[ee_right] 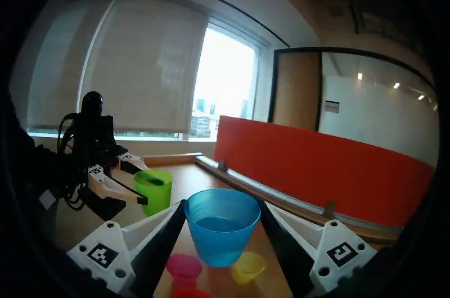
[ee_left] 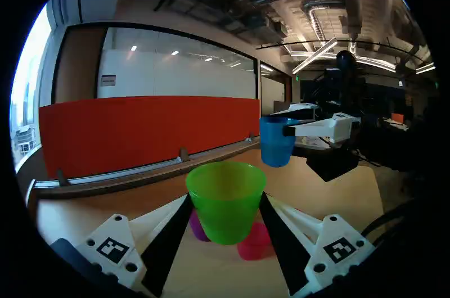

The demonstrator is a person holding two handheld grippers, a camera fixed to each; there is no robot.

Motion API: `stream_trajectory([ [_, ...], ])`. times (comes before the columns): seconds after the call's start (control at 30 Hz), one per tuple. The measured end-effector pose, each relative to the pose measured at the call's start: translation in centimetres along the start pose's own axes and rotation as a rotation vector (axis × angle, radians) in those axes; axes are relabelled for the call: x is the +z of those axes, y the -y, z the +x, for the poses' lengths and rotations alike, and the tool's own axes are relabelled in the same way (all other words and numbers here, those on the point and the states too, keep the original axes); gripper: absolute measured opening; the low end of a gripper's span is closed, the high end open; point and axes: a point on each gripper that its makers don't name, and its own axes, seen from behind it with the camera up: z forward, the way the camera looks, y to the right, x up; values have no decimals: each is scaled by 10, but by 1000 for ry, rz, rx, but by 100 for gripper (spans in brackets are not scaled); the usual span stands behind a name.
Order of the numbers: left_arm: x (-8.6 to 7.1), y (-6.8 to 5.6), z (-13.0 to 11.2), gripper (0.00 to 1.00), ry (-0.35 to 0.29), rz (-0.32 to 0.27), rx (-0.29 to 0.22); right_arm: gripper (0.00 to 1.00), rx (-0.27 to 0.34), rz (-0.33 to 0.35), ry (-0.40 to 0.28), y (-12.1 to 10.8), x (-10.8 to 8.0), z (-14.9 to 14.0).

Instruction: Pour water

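Left gripper view | left hand-held gripper (ee_left: 226, 201) clamps green cup (ee_left: 225, 185), half-hiding purple cup (ee_left: 197, 229) | right hand-held gripper (ee_right: 222, 208) clamps blue cup (ee_right: 221, 239)

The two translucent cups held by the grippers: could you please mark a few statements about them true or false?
1. The left gripper holds a green translucent plastic cup. True.
2. The blue translucent plastic cup in the right gripper is empty. False: it holds water.
3. The blue cup is tipped over the green cup. False: both cups are upright and apart.
4. A small pink plastic cup stands on the wooden table. True.
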Motion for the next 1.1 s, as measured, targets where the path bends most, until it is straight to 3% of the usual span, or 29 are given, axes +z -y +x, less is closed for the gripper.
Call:
stream_trajectory([
  [1.1,0,-41,4,84,-48,-85,-9,94,-82,43,-5,17,7,32],
])
